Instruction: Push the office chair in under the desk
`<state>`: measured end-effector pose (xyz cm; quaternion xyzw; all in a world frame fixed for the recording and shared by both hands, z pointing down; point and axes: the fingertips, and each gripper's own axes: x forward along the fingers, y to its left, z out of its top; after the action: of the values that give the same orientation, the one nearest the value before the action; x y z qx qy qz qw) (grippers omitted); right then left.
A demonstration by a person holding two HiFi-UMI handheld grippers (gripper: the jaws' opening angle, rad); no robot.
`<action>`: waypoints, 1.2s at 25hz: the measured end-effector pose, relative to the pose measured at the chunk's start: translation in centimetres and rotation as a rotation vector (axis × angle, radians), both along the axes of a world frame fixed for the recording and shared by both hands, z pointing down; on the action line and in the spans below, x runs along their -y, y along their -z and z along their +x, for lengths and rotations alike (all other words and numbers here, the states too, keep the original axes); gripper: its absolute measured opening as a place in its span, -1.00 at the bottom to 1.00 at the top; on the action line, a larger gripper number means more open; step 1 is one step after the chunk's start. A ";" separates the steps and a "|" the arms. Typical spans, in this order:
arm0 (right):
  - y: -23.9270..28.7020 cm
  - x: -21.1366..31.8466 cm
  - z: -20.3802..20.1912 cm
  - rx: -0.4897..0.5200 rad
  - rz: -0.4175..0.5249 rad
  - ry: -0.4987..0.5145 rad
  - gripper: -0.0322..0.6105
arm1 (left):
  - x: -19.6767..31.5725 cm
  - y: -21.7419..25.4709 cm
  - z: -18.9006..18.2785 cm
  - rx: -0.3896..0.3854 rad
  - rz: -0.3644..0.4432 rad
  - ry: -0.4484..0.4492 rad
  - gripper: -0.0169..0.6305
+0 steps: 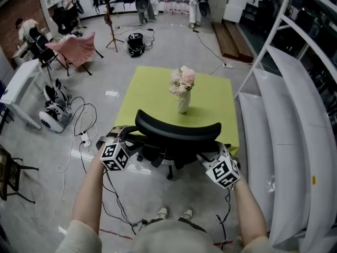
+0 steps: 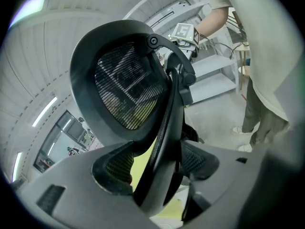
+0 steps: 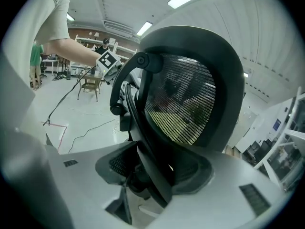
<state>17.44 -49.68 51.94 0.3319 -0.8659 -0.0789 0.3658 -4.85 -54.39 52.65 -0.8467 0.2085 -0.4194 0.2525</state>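
Note:
A black mesh-backed office chair (image 1: 178,132) stands at the near edge of the lime-green desk (image 1: 213,101), its seat partly under the top. My left gripper (image 1: 131,142) holds the left edge of the backrest and my right gripper (image 1: 209,155) holds the right edge. In the left gripper view the chair's black back frame (image 2: 164,128) runs between the jaws of the left gripper (image 2: 157,162), which are closed on it. The right gripper view shows the same frame (image 3: 150,142) caught between the jaws of the right gripper (image 3: 159,170).
A vase of pale flowers (image 1: 182,90) stands in the middle of the desk. White shelving (image 1: 287,115) runs along the right. Cables (image 1: 84,128) and a white device (image 1: 52,117) lie on the floor at left. Several people and chairs are far back.

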 end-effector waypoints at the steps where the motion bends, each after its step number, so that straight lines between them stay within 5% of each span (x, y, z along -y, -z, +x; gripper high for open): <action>1: 0.0 0.0 -0.1 -0.003 0.006 -0.001 -0.21 | 0.1 0.0 -0.1 -0.001 0.001 -0.002 -0.03; 8: -0.2 0.1 -0.2 0.002 0.004 -0.003 -0.20 | -0.1 -0.1 -0.2 0.002 0.008 0.009 -0.03; 14: 1.1 -0.5 0.3 0.053 0.035 -0.073 -0.29 | -0.6 0.0 -0.6 -0.024 -0.015 0.132 -0.02; 19: 4.5 -1.9 0.4 0.168 0.057 -0.147 -0.40 | -1.8 3.0 -0.1 -0.212 -0.038 0.206 -0.10; 23: 8.3 -2.9 0.7 0.288 0.085 -0.204 -0.41 | -3.2 7.3 0.7 -0.350 0.027 0.230 -0.24; 30: 16.3 -4.3 1.1 0.463 0.184 -0.207 -0.47 | -6.6 15.1 1.3 -0.616 0.075 0.307 -0.69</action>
<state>18.59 -45.37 35.69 0.4600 -0.8770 -0.0415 0.1325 -3.50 -47.79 37.53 -0.8824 0.4151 -0.1695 0.1425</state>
